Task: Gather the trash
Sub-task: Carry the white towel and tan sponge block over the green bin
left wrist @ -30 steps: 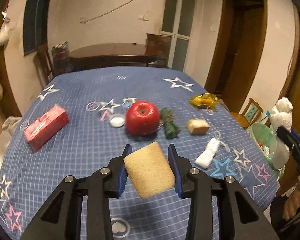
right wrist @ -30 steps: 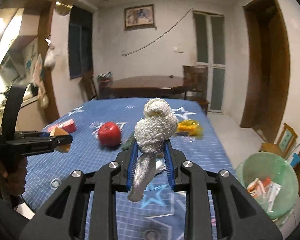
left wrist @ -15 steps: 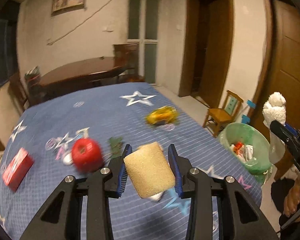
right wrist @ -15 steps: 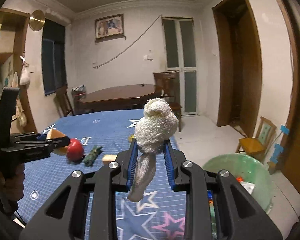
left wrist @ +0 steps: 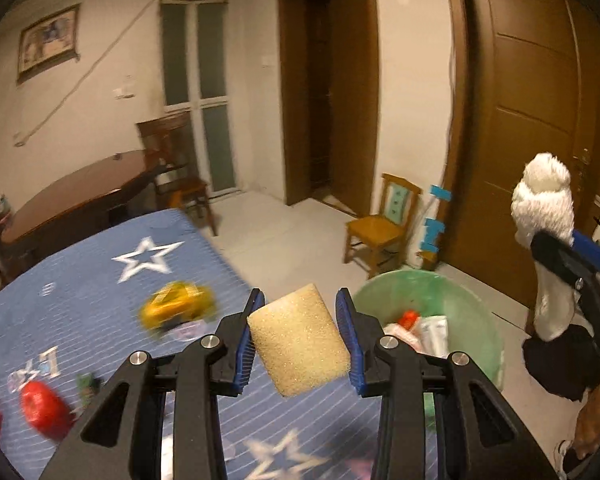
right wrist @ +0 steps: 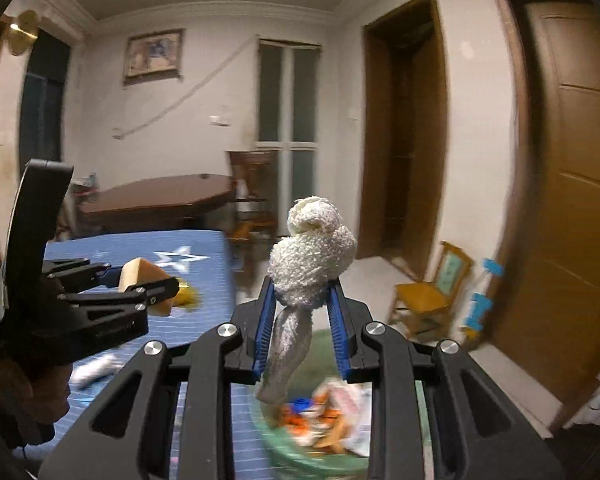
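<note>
Motion blur smearing yellow wrapper (left wrist: 176,307) and red apple (left wrist: 44,404) on blue star tablecloth (left wrist: 100,280); small green item (left wrist: 87,385) beside apple too blurred to identify. Left gripper (left wrist: 300,320) frame covering near edge of green bin (left wrist: 472,304). In right wrist view, bin contents (right wrist: 324,412) blurring into orange and white smears. Bin rim being cut off by right gripper (right wrist: 302,312) arms. Person's hand (left wrist: 592,420) mostly hiding at frame edge.

My left gripper (left wrist: 300,330), matt black plastic with blue ribbed pads, clamps a coarse, porous yellow sponge (left wrist: 299,340). My right gripper (right wrist: 302,322) pinches a nubbly white terry cloth (right wrist: 310,264). Green bin (left wrist: 470,308): smooth plastic; tablecloth (left wrist: 80,280): matt woven fabric.
</note>
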A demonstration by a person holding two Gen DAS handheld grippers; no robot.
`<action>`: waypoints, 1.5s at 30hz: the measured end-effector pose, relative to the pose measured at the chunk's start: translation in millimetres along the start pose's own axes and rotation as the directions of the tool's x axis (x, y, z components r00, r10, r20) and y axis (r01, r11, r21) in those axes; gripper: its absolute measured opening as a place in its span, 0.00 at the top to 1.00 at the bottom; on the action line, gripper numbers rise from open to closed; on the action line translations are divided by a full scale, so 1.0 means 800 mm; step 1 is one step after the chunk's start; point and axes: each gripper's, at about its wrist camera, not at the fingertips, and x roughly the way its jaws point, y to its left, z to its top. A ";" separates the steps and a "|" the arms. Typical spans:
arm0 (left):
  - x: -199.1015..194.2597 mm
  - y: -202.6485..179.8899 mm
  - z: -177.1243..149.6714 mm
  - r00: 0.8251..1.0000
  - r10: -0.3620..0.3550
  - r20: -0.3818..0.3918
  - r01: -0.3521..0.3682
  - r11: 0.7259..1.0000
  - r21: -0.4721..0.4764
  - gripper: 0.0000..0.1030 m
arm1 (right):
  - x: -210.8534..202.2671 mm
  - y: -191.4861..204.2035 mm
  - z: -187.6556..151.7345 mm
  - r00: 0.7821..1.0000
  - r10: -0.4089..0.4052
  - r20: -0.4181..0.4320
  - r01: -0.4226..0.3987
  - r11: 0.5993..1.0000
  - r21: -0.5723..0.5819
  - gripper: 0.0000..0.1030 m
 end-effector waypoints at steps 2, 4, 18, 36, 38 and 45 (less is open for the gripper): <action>0.026 -0.025 0.009 0.999 -0.030 -0.019 0.030 0.999 0.012 0.62 | 0.005 -0.021 -0.001 0.998 -0.052 -0.018 0.052 0.999 0.003 0.76; 0.048 -0.046 0.015 0.999 -0.039 -0.035 0.040 0.999 0.028 0.62 | 0.011 -0.033 -0.004 0.995 -0.091 -0.034 0.091 0.996 -0.006 0.76; 0.149 -0.114 0.009 0.987 -0.088 -0.137 0.105 0.987 0.121 0.62 | 0.082 -0.088 -0.052 0.967 -0.071 -0.243 0.083 0.996 0.038 0.76; 0.159 -0.092 -0.006 0.987 -0.078 -0.139 0.096 0.988 0.122 0.63 | 0.097 -0.087 -0.055 0.959 -0.041 -0.282 0.052 0.998 0.030 0.76; 0.160 -0.090 -0.005 0.987 -0.079 -0.138 0.096 0.988 0.119 0.63 | 0.098 -0.085 -0.054 0.958 -0.040 -0.284 0.049 0.998 0.026 0.76; 0.159 -0.092 -0.003 0.988 -0.076 -0.136 0.093 0.988 0.123 0.63 | 0.098 -0.084 -0.051 0.959 -0.045 -0.279 0.052 0.998 0.017 0.76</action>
